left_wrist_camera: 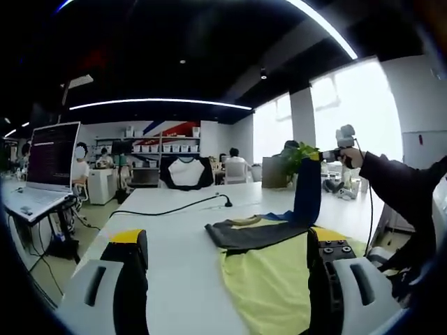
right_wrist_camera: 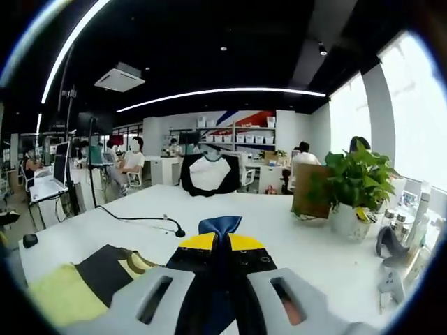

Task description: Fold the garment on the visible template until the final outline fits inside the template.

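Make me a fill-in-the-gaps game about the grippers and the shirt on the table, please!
1. The right gripper is shut on a strip of ____ cloth.
2. The pale yellow shirt with dark sleeves lies on a ____ table.
3. The left gripper has its jaws ____, holding nothing.
4. A leafy green plant stands in a ____ pot.

Missing words: blue; white; open; white
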